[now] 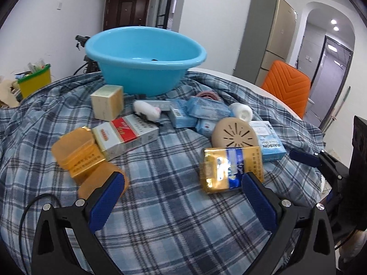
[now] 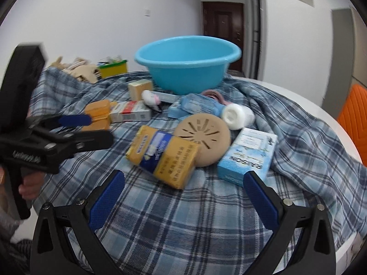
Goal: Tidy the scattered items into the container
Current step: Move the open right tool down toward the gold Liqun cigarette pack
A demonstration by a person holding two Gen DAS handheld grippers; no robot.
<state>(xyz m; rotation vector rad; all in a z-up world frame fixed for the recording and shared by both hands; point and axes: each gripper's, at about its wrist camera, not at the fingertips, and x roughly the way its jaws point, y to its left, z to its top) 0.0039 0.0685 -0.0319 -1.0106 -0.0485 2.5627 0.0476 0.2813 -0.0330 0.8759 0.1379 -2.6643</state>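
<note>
Plaid cloth (image 1: 160, 206) covers the table; blue basin (image 1: 146, 57) sits at 12 o'clock, upright, with the clutter in front of it. Left gripper (image 1: 181, 183) is spread wide, holding nothing, gold-blue pack (image 1: 229, 169) at 1 o'clock touching its right pad. Right gripper (image 2: 183, 181) is also spread, empty, same pack just ahead at 12.

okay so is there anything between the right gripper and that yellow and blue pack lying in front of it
Nothing visible. The right gripper is open, with only bare plaid cloth between it and the yellow and blue pack. The tan disc lies behind the pack, away from the approach.
</note>
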